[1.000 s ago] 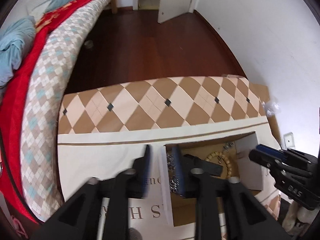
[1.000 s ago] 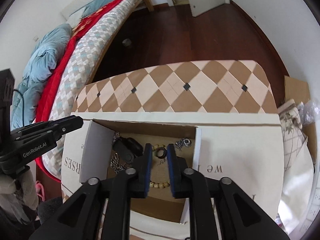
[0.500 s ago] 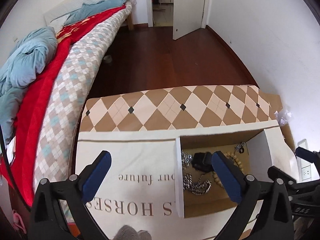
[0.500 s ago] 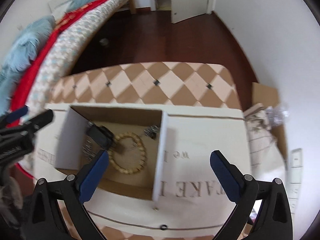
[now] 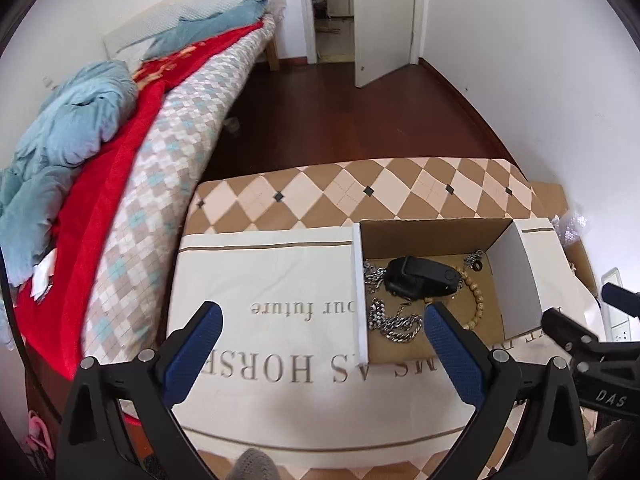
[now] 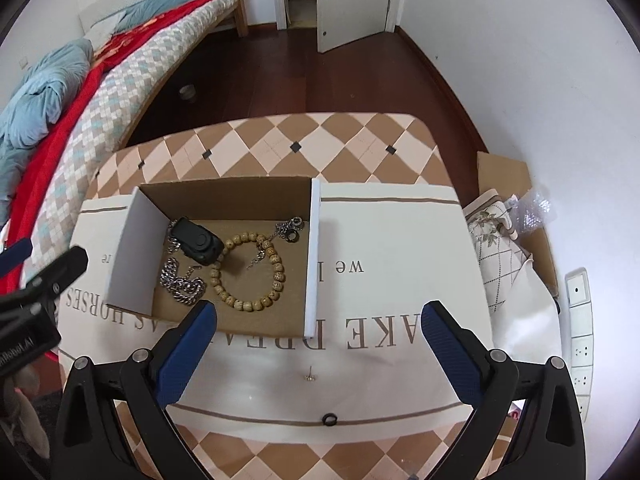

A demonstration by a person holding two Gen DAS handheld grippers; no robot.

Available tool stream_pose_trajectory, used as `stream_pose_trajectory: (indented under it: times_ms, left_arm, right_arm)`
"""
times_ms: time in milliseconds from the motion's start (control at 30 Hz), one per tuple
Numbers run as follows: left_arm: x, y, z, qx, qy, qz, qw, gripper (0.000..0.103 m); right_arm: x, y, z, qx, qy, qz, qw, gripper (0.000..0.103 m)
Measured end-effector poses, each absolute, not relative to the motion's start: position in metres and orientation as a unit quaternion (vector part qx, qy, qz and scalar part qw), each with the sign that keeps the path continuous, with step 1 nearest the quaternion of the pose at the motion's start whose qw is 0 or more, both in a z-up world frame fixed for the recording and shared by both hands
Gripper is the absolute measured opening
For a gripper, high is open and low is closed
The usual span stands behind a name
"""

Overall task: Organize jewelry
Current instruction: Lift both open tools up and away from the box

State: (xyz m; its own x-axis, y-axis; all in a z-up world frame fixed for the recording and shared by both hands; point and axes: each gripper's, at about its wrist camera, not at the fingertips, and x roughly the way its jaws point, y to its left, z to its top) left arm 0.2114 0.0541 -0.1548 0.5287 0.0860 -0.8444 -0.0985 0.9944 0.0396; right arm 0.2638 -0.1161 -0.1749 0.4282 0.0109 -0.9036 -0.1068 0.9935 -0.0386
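Note:
An open cardboard box (image 6: 224, 200) (image 5: 516, 276) sits on a cream cloth with printed letters (image 6: 400, 264). It holds a wooden bead bracelet (image 6: 276, 276) (image 5: 476, 300), a silver chain (image 6: 182, 284) (image 5: 394, 326), a black clip-like item (image 6: 198, 240) (image 5: 422, 278) and small metal rings (image 6: 292, 230). A small stud earring (image 6: 309, 377) and a black ring (image 6: 329, 420) lie on the cloth in front of the box. My left gripper (image 5: 322, 354) and right gripper (image 6: 318, 352) are both open and empty, held above the cloth near the box.
The cloth covers a table with a diamond-patterned top (image 6: 320, 144). A bed with red and blue bedding (image 5: 100, 152) runs along the left. Folded fabric and cardboard (image 6: 504, 240) lie at the table's right. A white wall stands at the right, an open door (image 6: 352, 0) at the back.
Both grippers opened from shut and drew back up from the box. The jewelry they held now lies in the box.

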Motion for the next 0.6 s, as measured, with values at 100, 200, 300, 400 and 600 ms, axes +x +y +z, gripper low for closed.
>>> stream_pose_trajectory:
  times_ms: [100,200,300,400,600]
  left_arm:
    - [0.198,0.054,-0.145,-0.002,0.47,0.062,0.88,0.103]
    - [0.183,0.053,-0.134,0.003,0.459,0.072,0.886,0.103]
    - [0.168,0.053,-0.122,-0.002,0.449,0.072,0.891,0.103]
    - [0.153,0.052,-0.108,0.0,0.431,0.079,0.899,0.103]
    - [0.127,0.049,-0.074,-0.002,0.401,0.08,0.912,0.103]
  right_arm:
    - [0.255,-0.117,-0.163,-0.045,0.522,0.034,0.851,0.103]
    - [0.241,-0.118,-0.147,-0.046,0.504,0.032,0.862,0.103]
    - [0.227,-0.117,-0.131,-0.047,0.489,0.034,0.87,0.103]
    - [0.214,-0.117,-0.117,-0.048,0.475,0.036,0.878,0.103]
    - [0.185,-0.12,-0.086,-0.044,0.446,0.037,0.893,0.103]
